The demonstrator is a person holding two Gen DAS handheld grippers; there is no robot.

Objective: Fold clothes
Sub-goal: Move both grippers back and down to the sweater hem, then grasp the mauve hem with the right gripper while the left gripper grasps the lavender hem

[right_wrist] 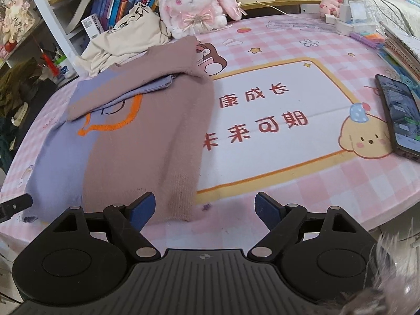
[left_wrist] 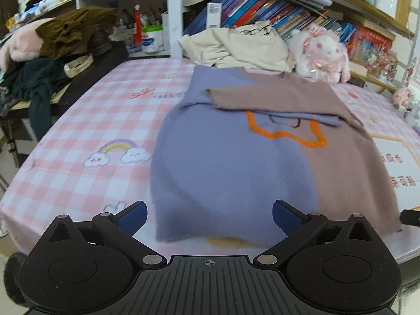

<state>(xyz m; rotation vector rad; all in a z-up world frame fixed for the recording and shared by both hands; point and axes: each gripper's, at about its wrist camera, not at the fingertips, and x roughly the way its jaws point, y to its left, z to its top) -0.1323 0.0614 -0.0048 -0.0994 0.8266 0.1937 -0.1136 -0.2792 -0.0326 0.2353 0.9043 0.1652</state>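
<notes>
Your left tool (left_wrist: 209, 216) is spread wide and empty at the near hem of the lavender-and-mauve sweater (left_wrist: 236, 162), which lies flat on the pink checked table (left_wrist: 78, 131), sleeves folded across its chest at 12 o'clock. Your right tool (right_wrist: 204, 210) is also spread, empty, at the sweater's mauve corner; a phone (right_wrist: 399, 115) lies at 2 o'clock.

From my left wrist camera the sweater's (left_wrist: 231, 162) near hem drops behind my left gripper (left_wrist: 209, 216), and its orange outline (left_wrist: 286, 134) is partly buried under the folded sleeves. On the right view the phone (right_wrist: 400, 116) runs off the frame edge. I cannot read the book spines (left_wrist: 262, 10), too blurred.
</notes>
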